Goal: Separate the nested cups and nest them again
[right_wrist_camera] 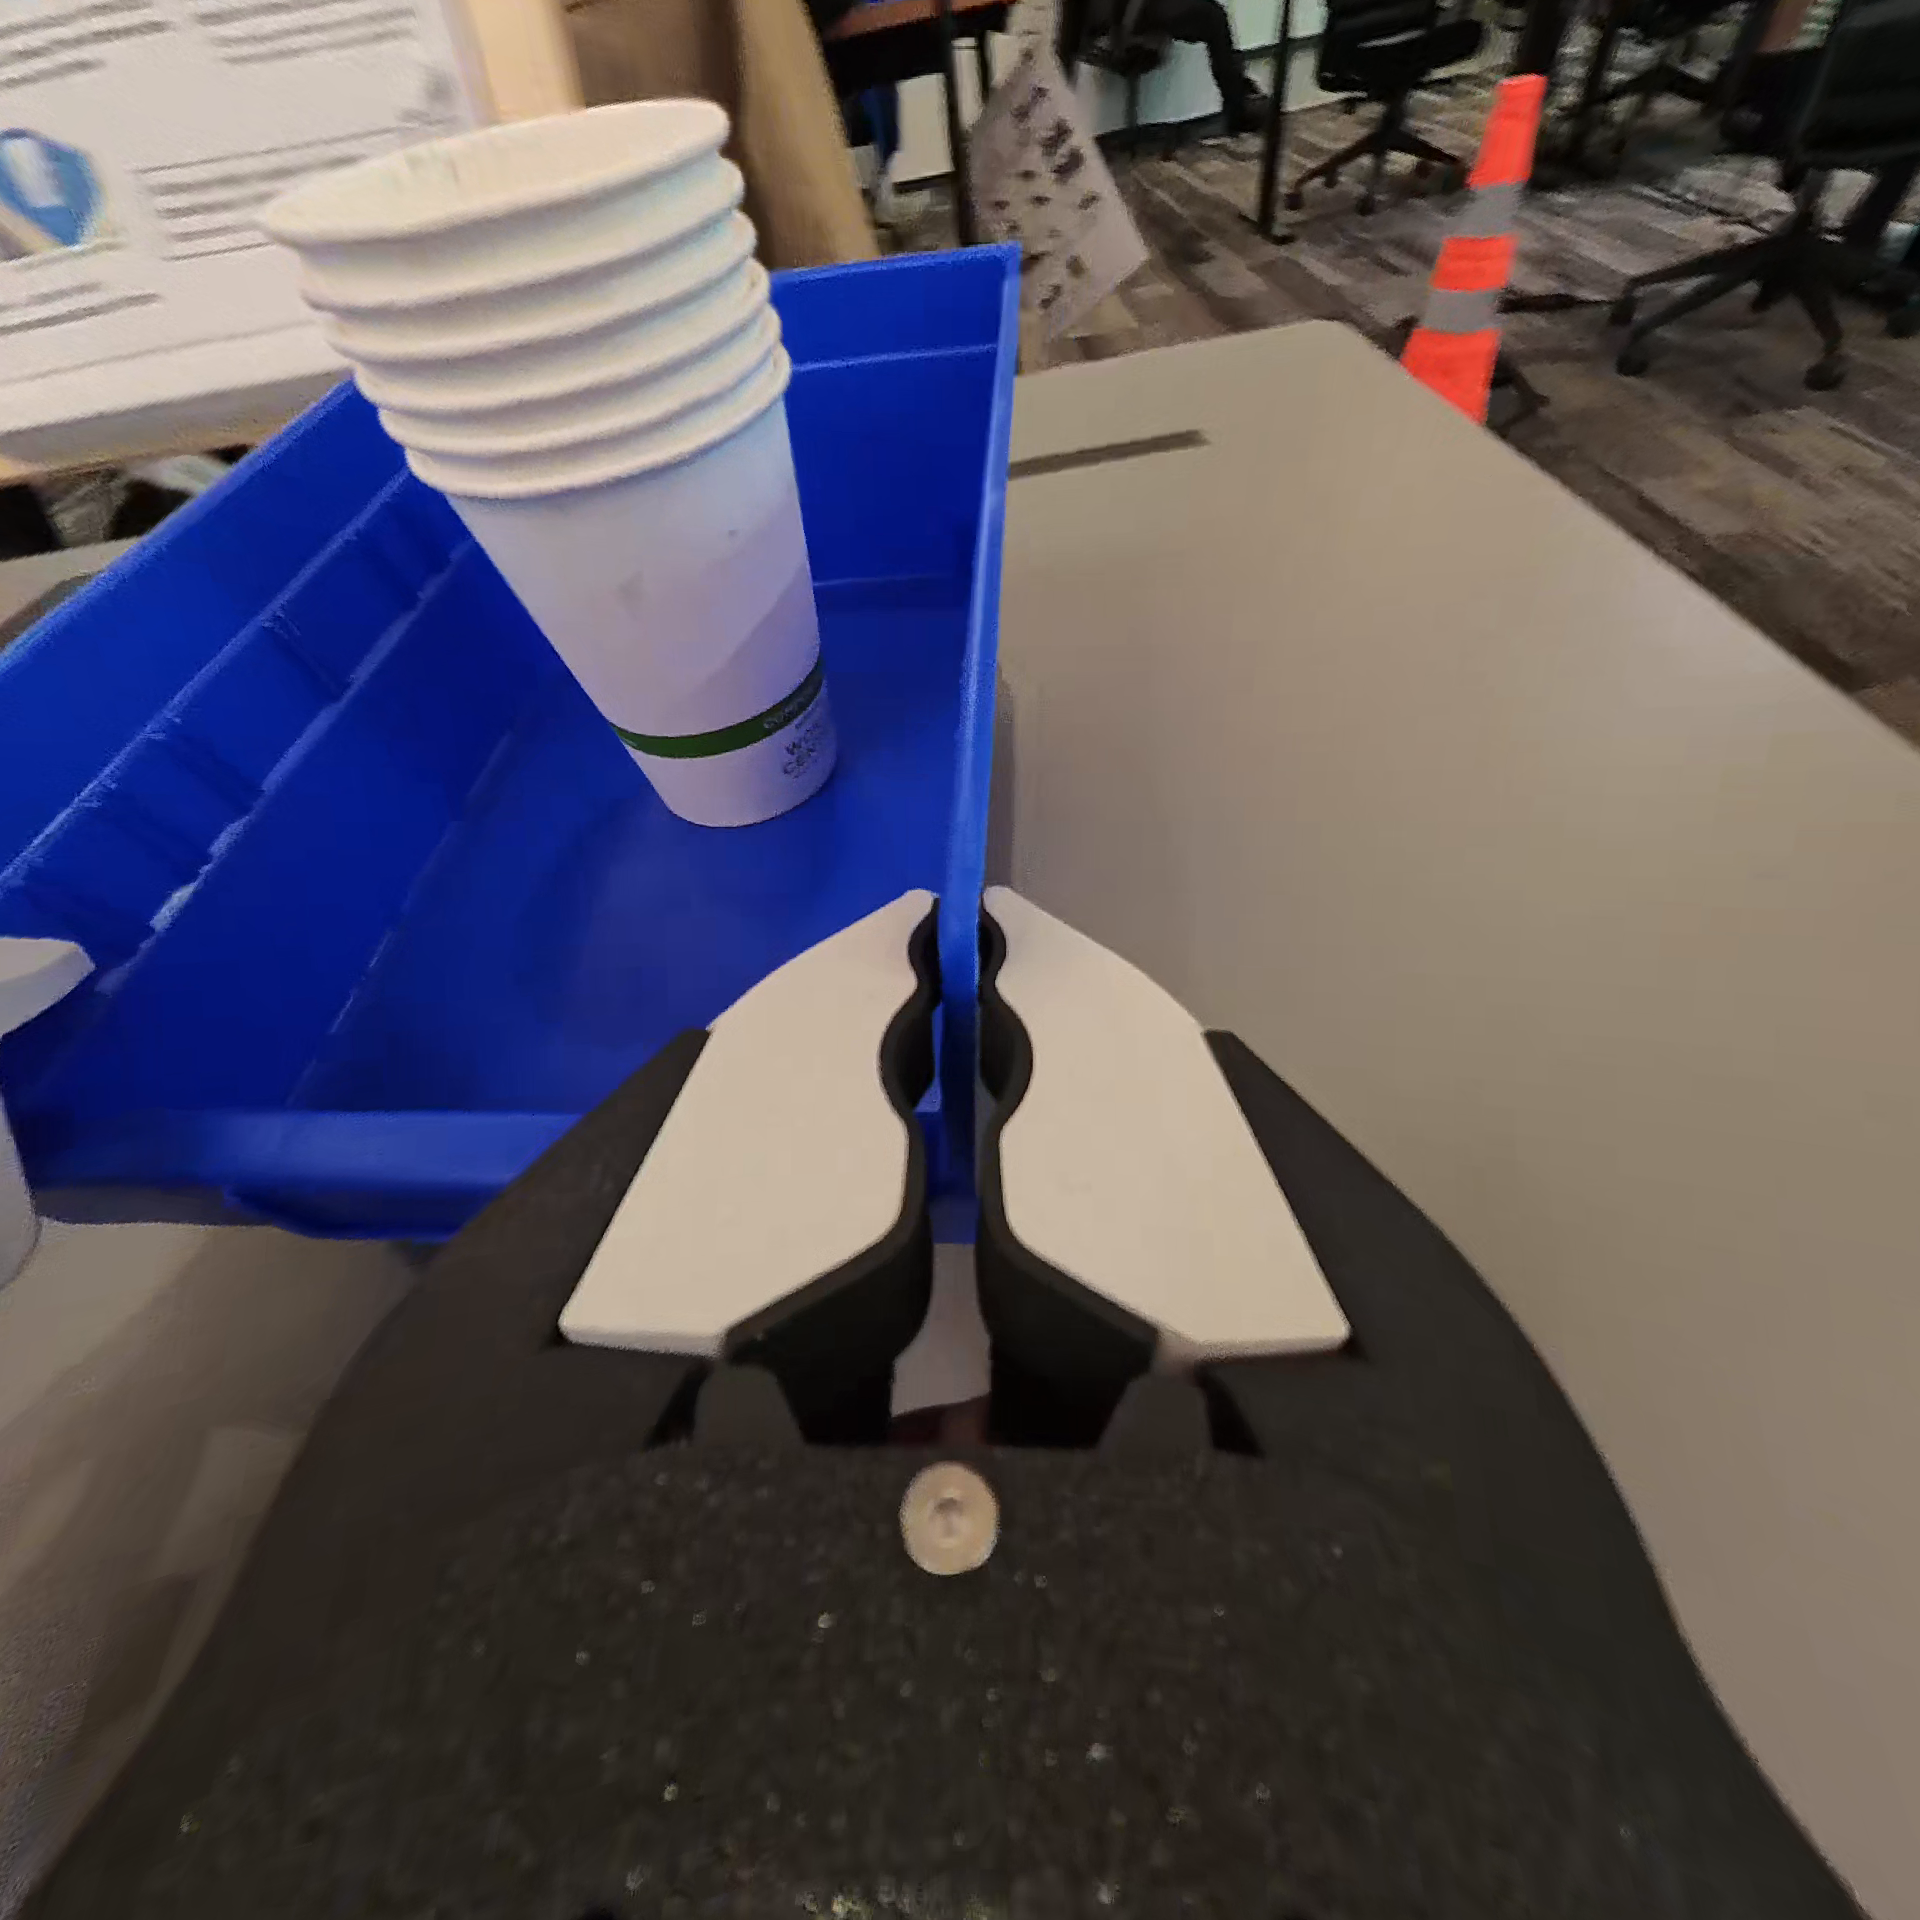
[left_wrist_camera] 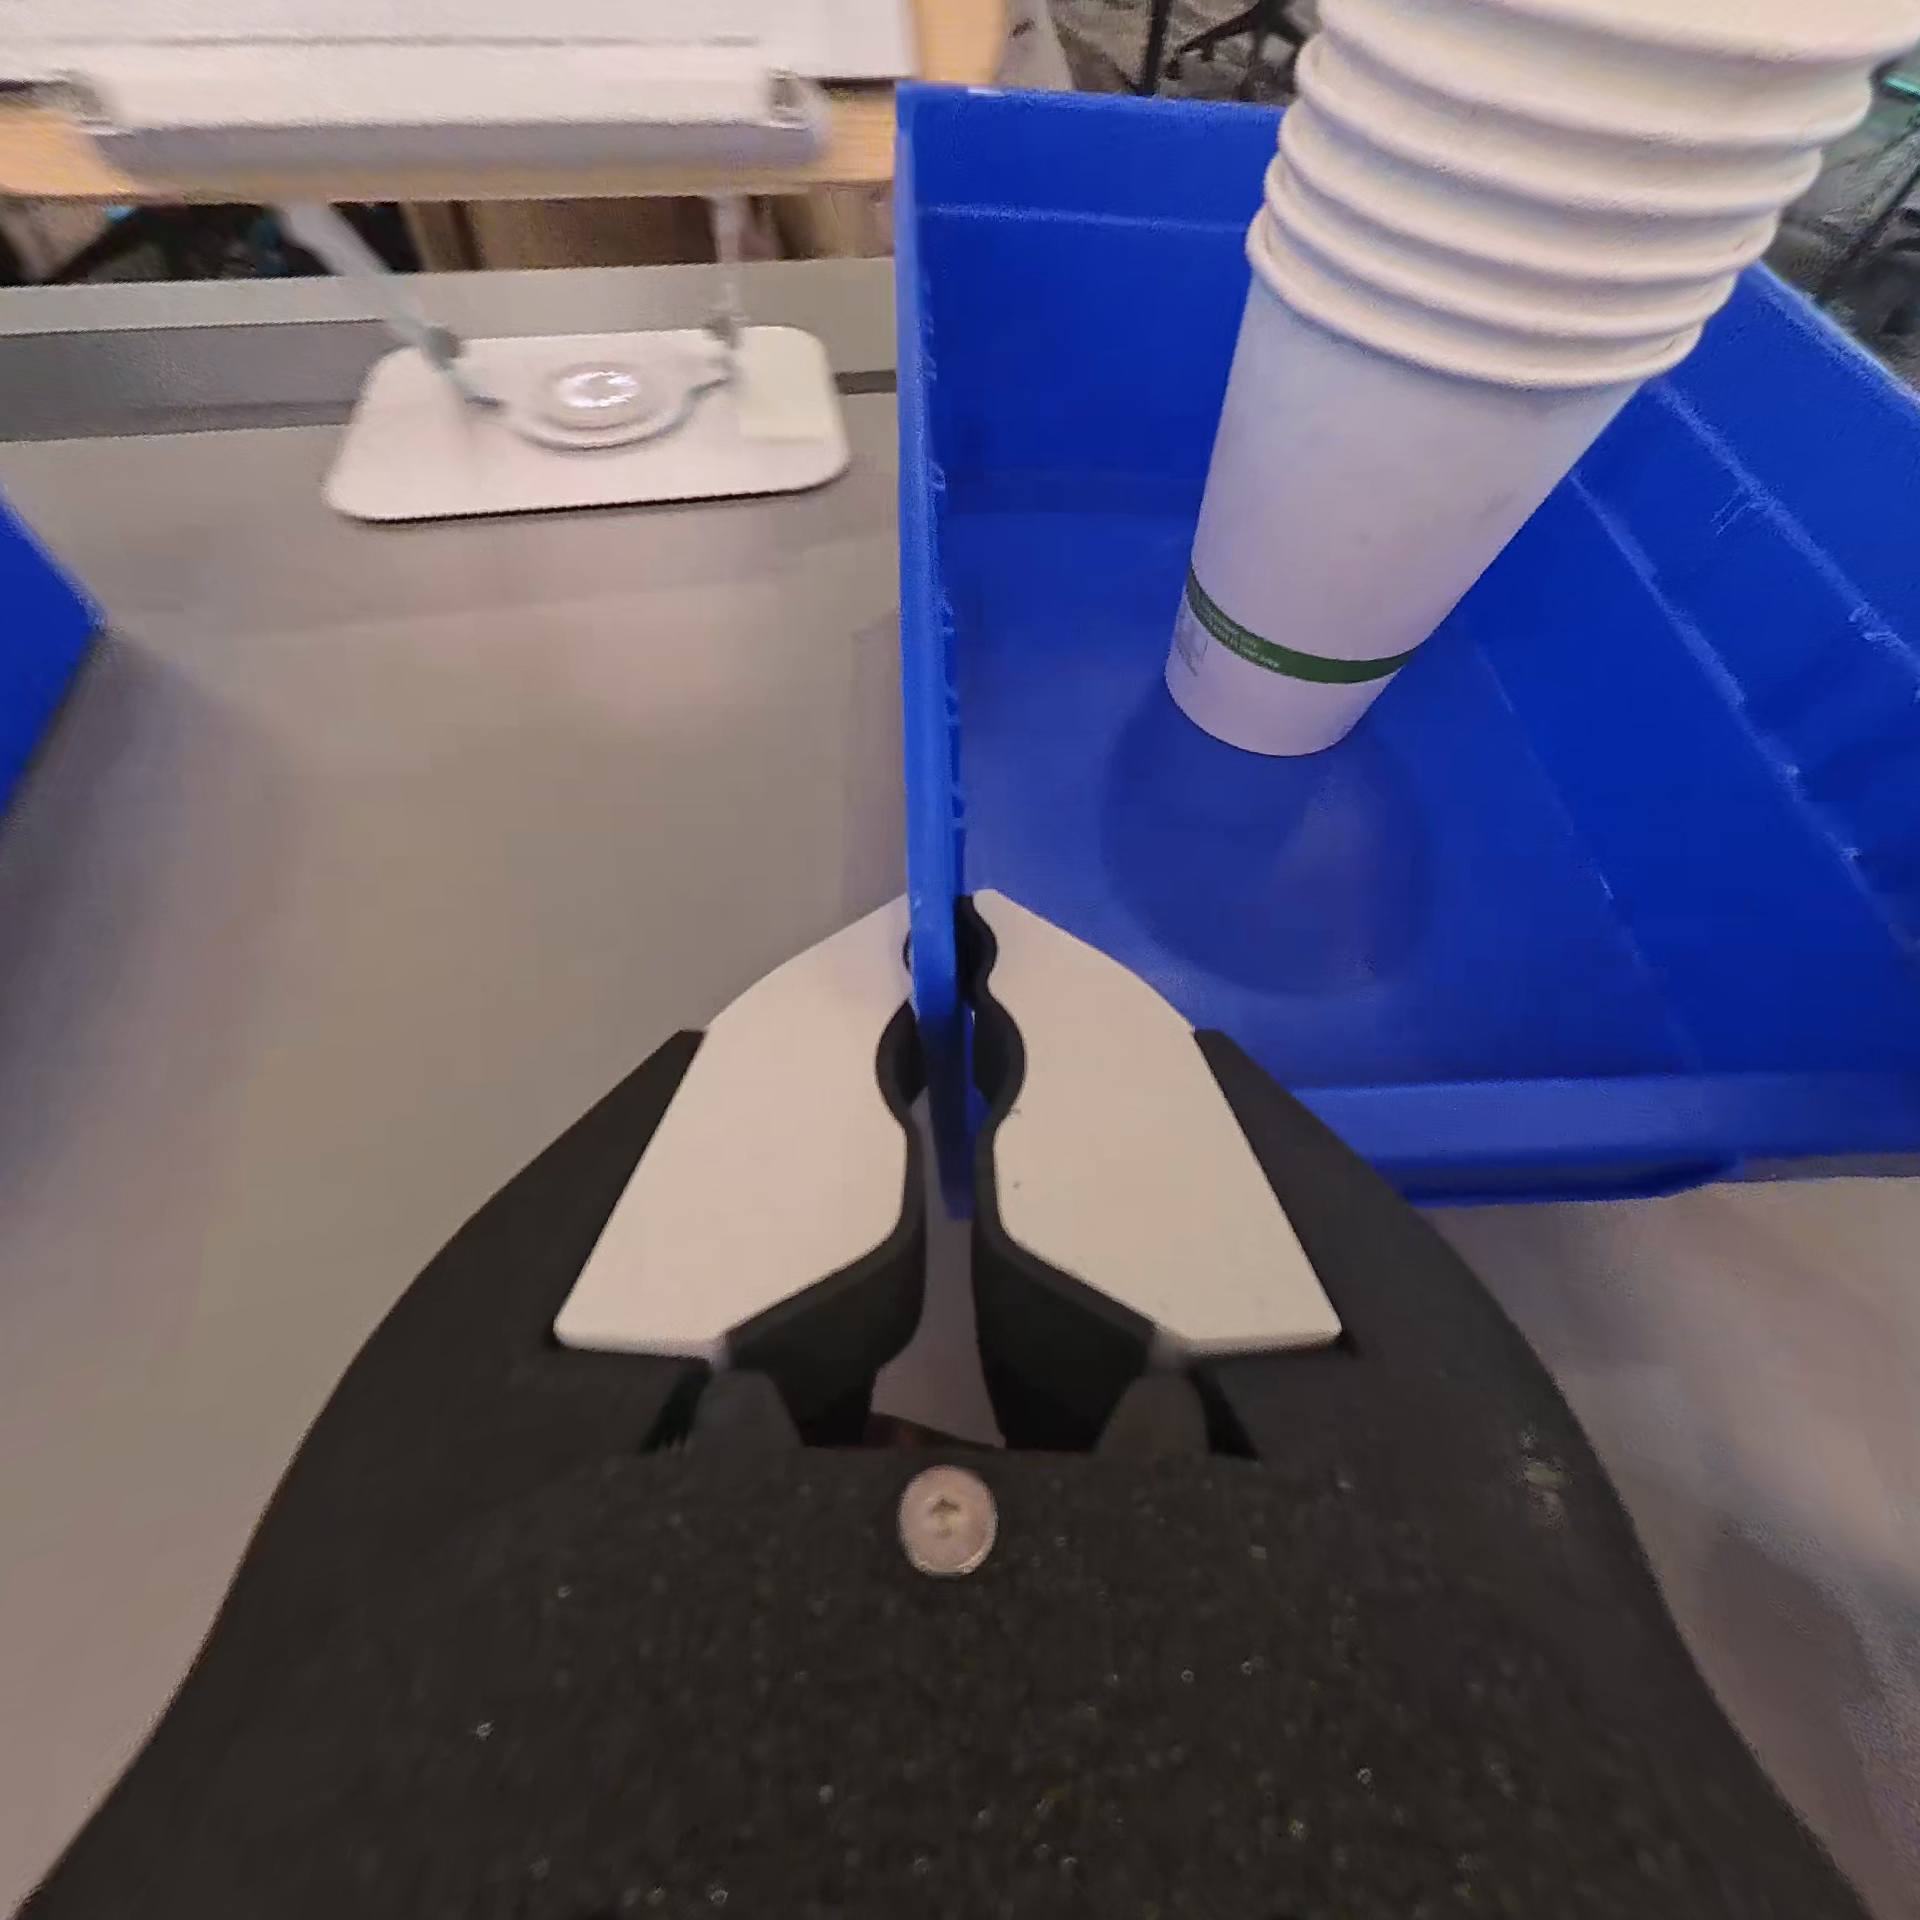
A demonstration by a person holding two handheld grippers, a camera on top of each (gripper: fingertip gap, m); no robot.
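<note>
Left gripper: your left gripper [left_wrist_camera: 943, 940] pinched the bin's left side wall near its front corner, one finger inside the bin and one outside.
Right gripper: your right gripper [right_wrist_camera: 958, 930] pinched the bin's right side wall the same way, close to the front corner.
Bin: the blue bin [left_wrist_camera: 1621, 748] [right_wrist_camera: 343, 831] sat between your two grippers on the grey table [left_wrist_camera: 468, 831] [right_wrist_camera: 1403, 831], its low front lip nearest you.
Cups: the stack of white paper cups [left_wrist_camera: 1455, 343] [right_wrist_camera: 623, 499] stood inside the bin, past your fingers, toward the back; it was still nested, with several rims showing above the lowest cup and a green band near its base. It stood nearer the bin's right wall than the left.
Left of the bin: a white stand [left_wrist_camera: 587, 421] rested on the table, well apart from the bin, and a second blue piece [left_wrist_camera: 42, 644] showed at the picture's edge.
Beyond the bin: an orange cone [right_wrist_camera: 1470, 249] and office chairs [right_wrist_camera: 1766, 187] stood on the floor past the table.
</note>
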